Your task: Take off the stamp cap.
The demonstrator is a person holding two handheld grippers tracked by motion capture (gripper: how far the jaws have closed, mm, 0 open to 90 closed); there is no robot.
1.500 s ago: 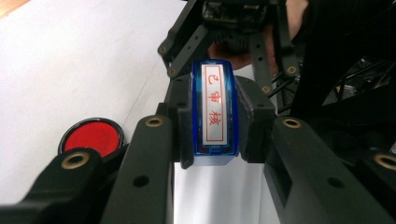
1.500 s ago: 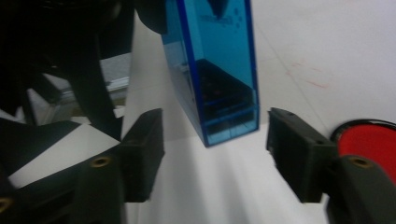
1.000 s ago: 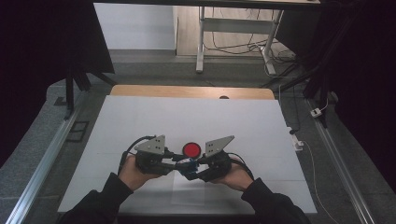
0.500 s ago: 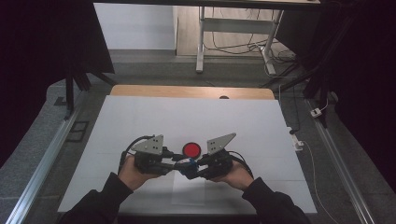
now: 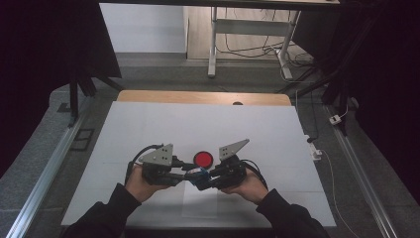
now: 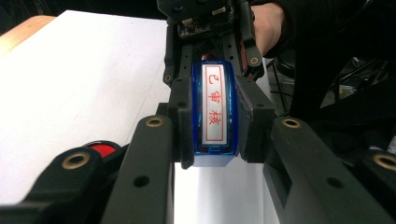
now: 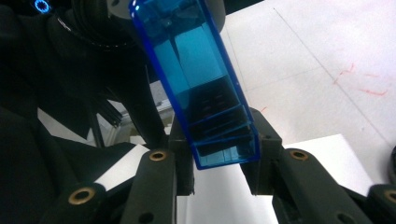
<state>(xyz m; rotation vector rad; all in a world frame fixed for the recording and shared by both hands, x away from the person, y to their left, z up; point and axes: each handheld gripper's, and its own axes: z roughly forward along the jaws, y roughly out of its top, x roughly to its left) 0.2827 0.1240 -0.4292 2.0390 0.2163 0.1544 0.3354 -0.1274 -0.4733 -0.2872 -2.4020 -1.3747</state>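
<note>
A blue translucent stamp [image 6: 214, 114] is held above the near middle of the white desk [image 5: 148, 124], its long axis running left to right between the two tools. The left tool [image 6: 212, 123] is clamped on one end, the right tool [image 7: 219, 149] on the other. Its white face with red characters is turned toward the left tool. A round red ink pad [image 5: 202, 159], probably open, lies just beyond it.

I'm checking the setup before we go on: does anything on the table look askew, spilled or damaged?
Nothing stands out. The blue stamp is held between the left gripper and right gripper, the red ink pad sits open just beyond them, and the white sheet lies flat. A few faint red marks show on it.
</note>
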